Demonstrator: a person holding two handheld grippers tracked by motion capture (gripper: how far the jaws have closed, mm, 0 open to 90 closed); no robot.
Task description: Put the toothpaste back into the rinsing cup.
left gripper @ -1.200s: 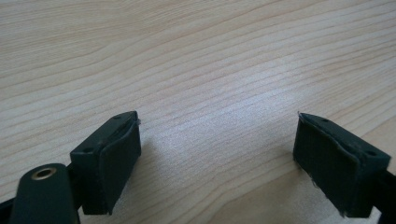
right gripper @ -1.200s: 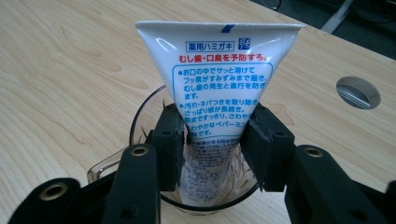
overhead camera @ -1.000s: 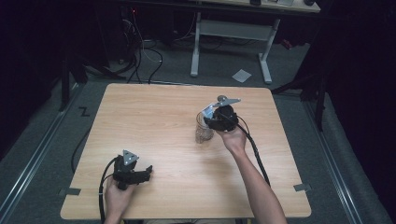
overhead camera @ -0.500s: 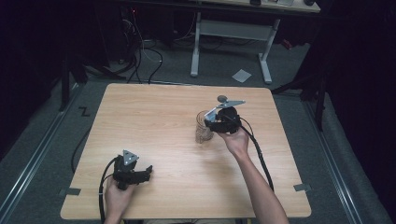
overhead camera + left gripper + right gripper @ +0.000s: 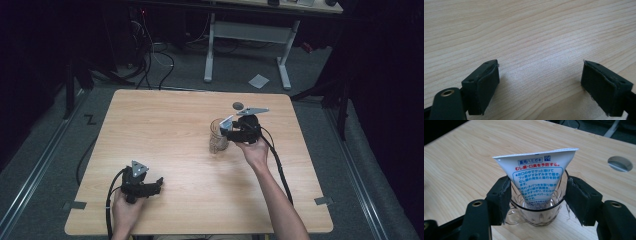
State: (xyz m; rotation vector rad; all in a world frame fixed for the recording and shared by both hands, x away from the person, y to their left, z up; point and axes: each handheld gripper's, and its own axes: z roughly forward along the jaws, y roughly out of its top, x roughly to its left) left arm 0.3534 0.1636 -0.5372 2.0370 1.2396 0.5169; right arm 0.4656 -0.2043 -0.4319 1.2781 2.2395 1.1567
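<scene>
On the far right part of the wooden table (image 5: 165, 125), a clear glass cup (image 5: 536, 213) stands upright with a white toothpaste tube (image 5: 537, 177) standing in it, crimped end up and leaning a little. My right gripper (image 5: 226, 131) reaches in from the right at the cup's height, its grey plate on top and its cable trailing back along my forearm toward the near edge. In the right gripper view my two black pads (image 5: 500, 198) sit on either side of the cup's rim — they have just been opening, and now they stand spread, with the cup and tube between them but not squeezed. The left pad is just beside the glass, the right pad likewise close; I cannot tell whether either one brushes the rim. The tube's printed face, blue and red lettering on white, is turned toward my right gripper's camera. The cup's small handle shows low on the left side in that view.

Beyond the cup, near the table's far right edge, a round grey cable port (image 5: 238, 105) is set into the wood.

At the near left corner my left gripper (image 5: 159, 184) rests low over the table, well apart from the cup. In the left gripper view its pads (image 5: 484, 85) are spread wide with only bare wood grain between them — it is pinching nothing.
</scene>
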